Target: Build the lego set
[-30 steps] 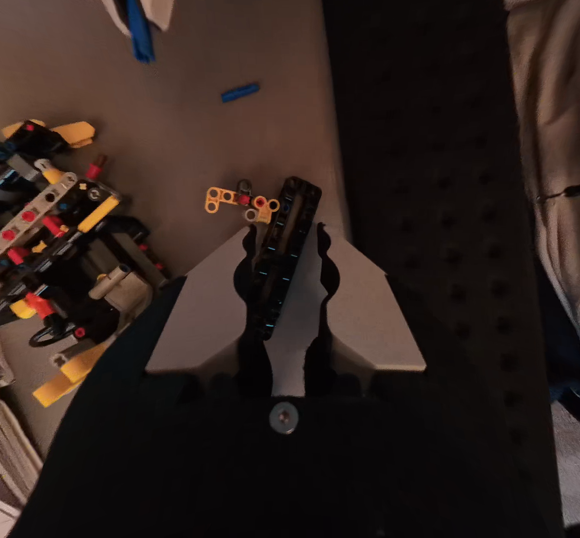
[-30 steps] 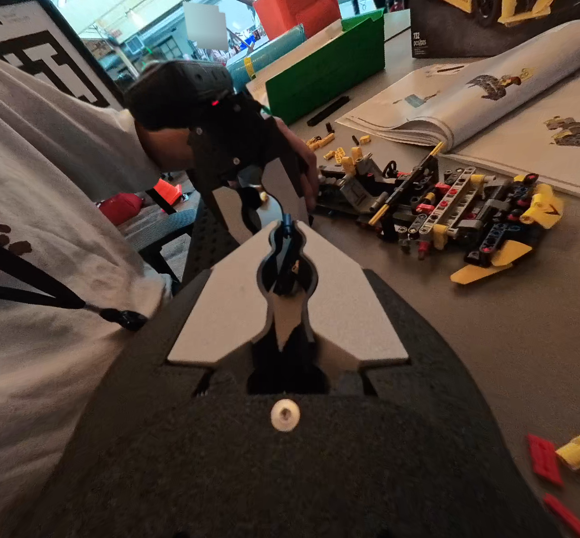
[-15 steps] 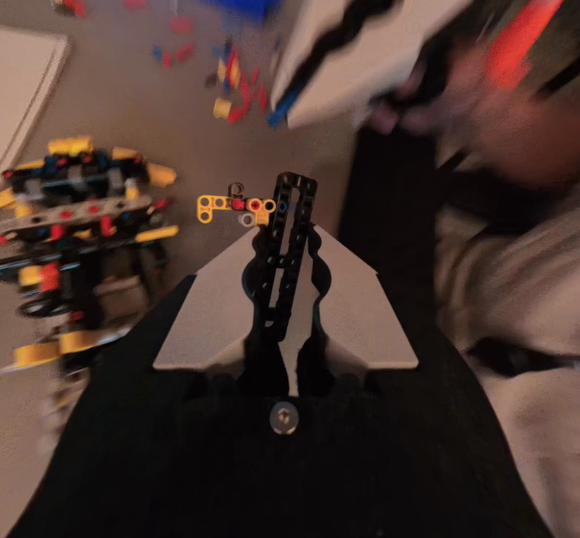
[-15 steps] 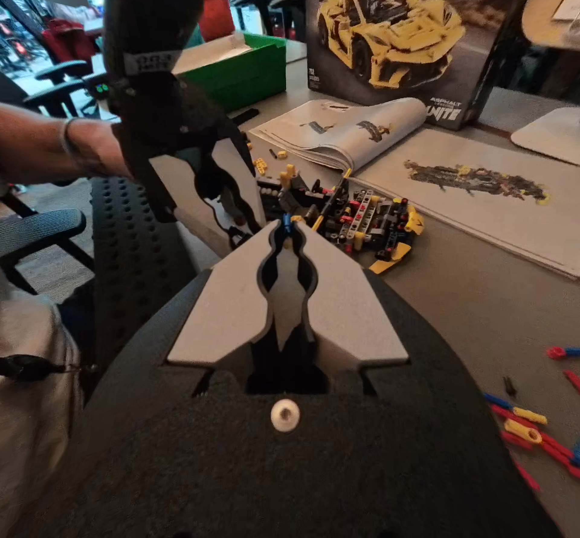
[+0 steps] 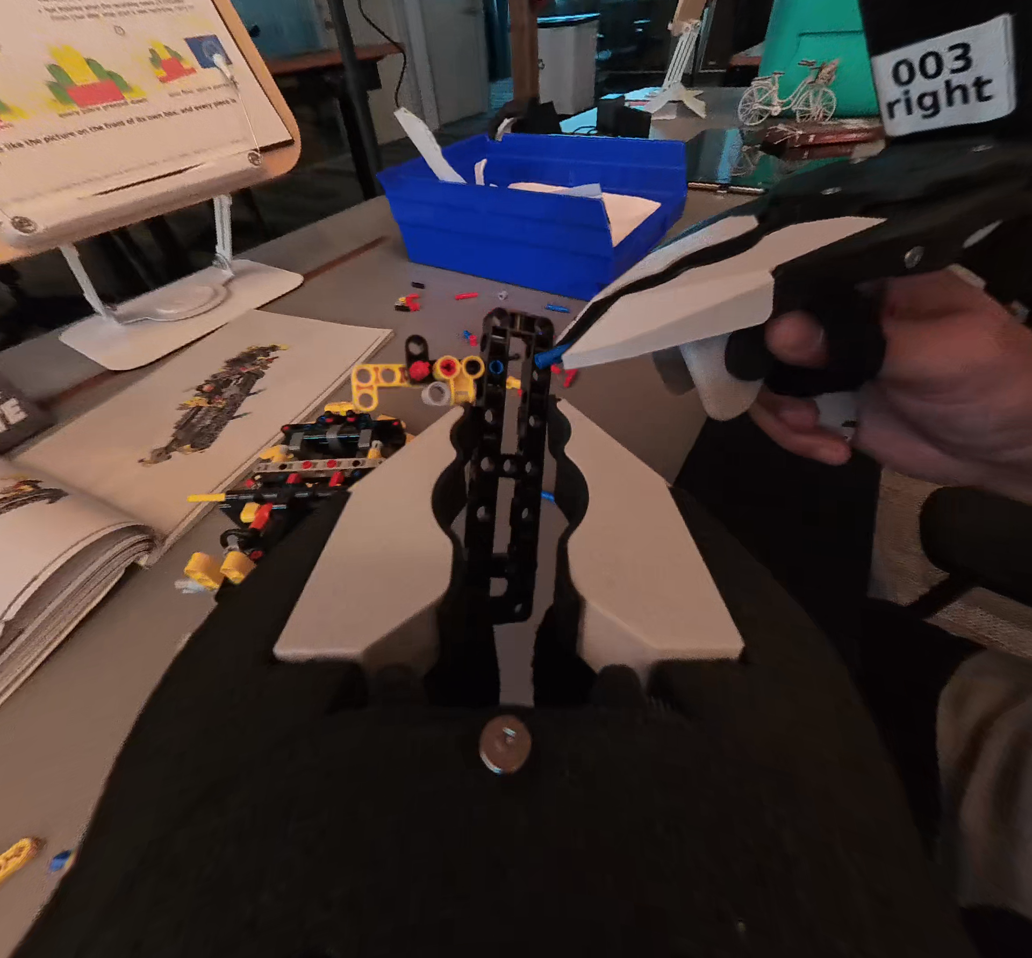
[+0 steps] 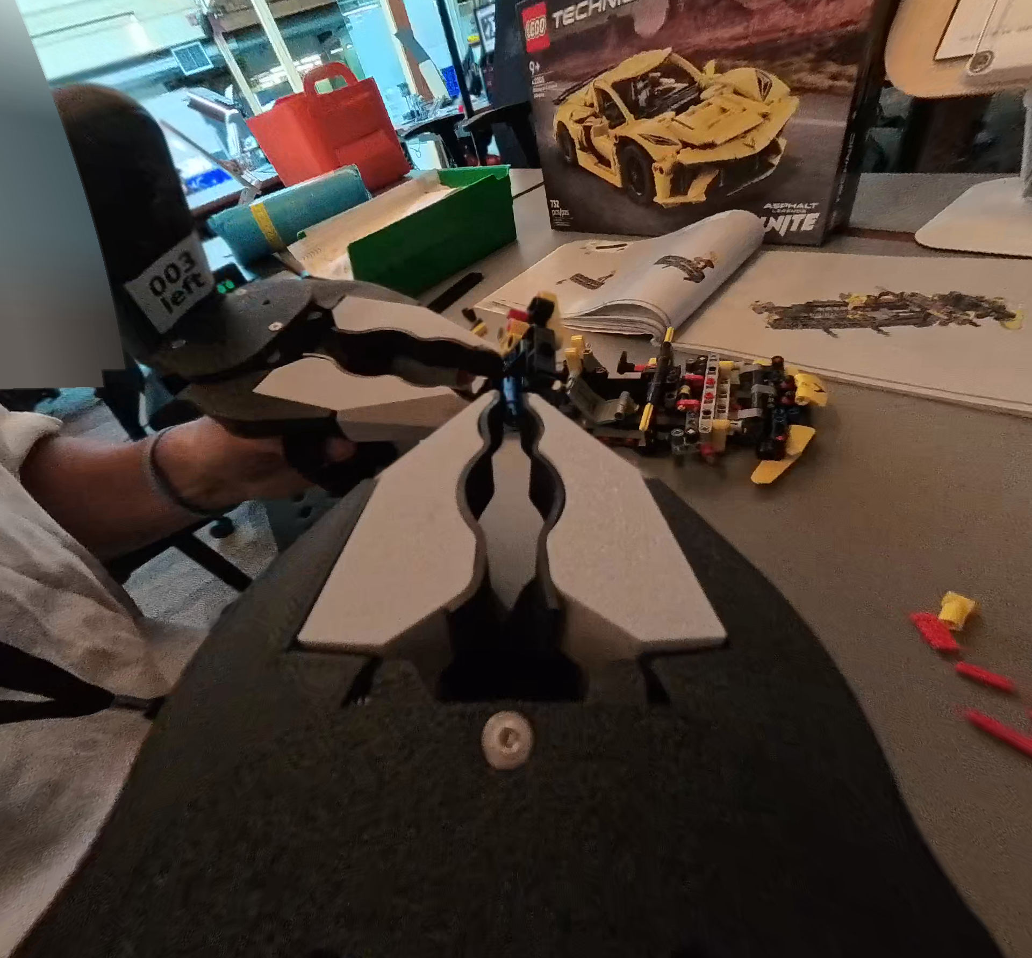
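Observation:
My left gripper (image 5: 511, 410) is shut on a long black Technic frame (image 5: 505, 490), held upright above the table, with a small yellow and red assembly (image 5: 416, 372) joined to its upper left. My right gripper (image 6: 511, 400) is shut on a blue pin (image 6: 511, 394). In the left wrist view the right gripper (image 5: 561, 358) comes in from the right and the blue pin (image 5: 546, 357) touches the frame's right beam near its top. In the right wrist view the left gripper (image 6: 494, 364) reaches in from the left. The part-built car chassis (image 6: 715, 400) lies on the table behind.
An open instruction booklet (image 6: 642, 283) and the set's box (image 6: 698, 93) lie past the chassis. A green bin (image 6: 435, 238) stands at the back left, a blue bin (image 5: 530, 222) beyond the frame. Loose red and yellow parts (image 6: 949, 629) lie at the right. A board on a stand (image 5: 139, 65) is at the left.
The left gripper has tilted up from looking down at the table to level, still holding the frame. The right gripper has brought the blue pin against the frame's side.

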A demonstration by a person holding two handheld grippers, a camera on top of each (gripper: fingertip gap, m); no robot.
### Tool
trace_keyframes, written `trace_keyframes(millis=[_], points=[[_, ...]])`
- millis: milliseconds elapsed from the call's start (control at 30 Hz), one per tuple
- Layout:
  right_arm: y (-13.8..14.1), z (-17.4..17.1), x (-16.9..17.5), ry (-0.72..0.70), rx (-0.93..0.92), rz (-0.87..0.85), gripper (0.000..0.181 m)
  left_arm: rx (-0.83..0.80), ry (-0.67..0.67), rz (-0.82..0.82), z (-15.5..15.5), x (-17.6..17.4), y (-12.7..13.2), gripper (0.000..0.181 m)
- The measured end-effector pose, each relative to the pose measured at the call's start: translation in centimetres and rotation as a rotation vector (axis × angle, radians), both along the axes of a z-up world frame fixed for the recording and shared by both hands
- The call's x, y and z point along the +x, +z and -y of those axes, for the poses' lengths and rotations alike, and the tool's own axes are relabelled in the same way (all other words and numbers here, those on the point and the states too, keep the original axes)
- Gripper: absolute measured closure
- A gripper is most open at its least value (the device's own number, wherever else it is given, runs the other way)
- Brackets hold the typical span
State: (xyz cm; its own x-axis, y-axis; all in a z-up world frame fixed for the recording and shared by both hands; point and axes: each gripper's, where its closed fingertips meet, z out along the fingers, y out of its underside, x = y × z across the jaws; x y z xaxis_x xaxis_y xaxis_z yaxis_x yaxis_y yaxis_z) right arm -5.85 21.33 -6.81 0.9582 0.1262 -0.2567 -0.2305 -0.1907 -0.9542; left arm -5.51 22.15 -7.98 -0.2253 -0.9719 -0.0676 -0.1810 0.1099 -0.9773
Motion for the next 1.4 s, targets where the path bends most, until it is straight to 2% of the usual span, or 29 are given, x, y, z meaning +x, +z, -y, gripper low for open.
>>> trace_keyframes(millis=[67, 233, 333, 367, 433, 500, 533, 600, 767, 833, 933, 1100, 1233, 1333, 1400], points=[[-0.1, 0.0, 0.0, -0.004, 0.003, -0.009, 0.177, -0.077, -0.021, -0.001, 0.2, -0.3, 0.0, 0.155], [0.0, -0.1, -0.2, 0.011, 0.029, -0.039, 0.177, -0.385, -0.108, -0.033, 0.6, -0.6, -0.2, 0.155], [-0.1, -0.2, -0.3, 0.040, 0.047, -0.109, 0.177, -0.428, -0.094, -0.059, 0.1, -0.7, -0.8, 0.155], [0.0, 0.0, 0.0, 0.039, 0.064, -0.133, 0.177, -0.351, -0.053, -0.059, -0.4, -0.7, -1.2, 0.156], [-0.5, 0.1, 1.4, 0.012, 0.048, -0.175, 0.177, -0.045, 0.031, -0.083, -1.3, -0.9, -2.4, 0.155], [-1.5, 0.2, 2.2, 0.008, 0.016, -0.175, 0.177, 0.247, 0.056, -0.202, -1.4, -1.7, -4.7, 0.155], [-2.0, 0.3, 2.7, -0.004, 0.002, -0.156, 0.177, 0.338, 0.063, -0.267, -1.4, -2.2, -5.6, 0.155], [-3.0, 0.2, 3.0, -0.007, -0.011, -0.121, 0.177, 0.391, -0.018, -0.375, 0.0, -3.5, -7.3, 0.155], [-3.5, 0.3, 2.5, 0.003, -0.015, -0.100, 0.177, 0.146, -0.183, -0.602, 3.4, -6.7, -9.2, 0.155], [-3.5, 0.3, 2.3, 0.014, -0.017, -0.090, 0.177, 0.143, -0.222, -0.632, 3.6, -7.2, -10.1, 0.154], [-3.7, 0.2, 2.0, 0.025, -0.026, -0.078, 0.177, 0.119, -0.238, -0.615, 3.6, -7.1, -10.0, 0.154], [-3.7, 0.2, 1.8, 0.041, -0.024, -0.074, 0.177, 0.052, -0.236, -0.631, 2.2, -7.7, -9.2, 0.150], [-3.6, 0.2, 1.9, 0.050, -0.018, -0.093, 0.177, 0.007, -0.247, -0.683, 1.5, -8.2, -9.5, 0.150], [-3.4, 0.4, 2.0, 0.053, -0.003, -0.106, 0.177, -0.106, -0.276, -0.682, 1.4, -8.3, -8.6, 0.150], [-3.3, 0.5, 2.0, 0.054, 0.001, -0.115, 0.177, -0.191, -0.251, -0.676, 0.3, -8.0, -7.9, 0.152]])
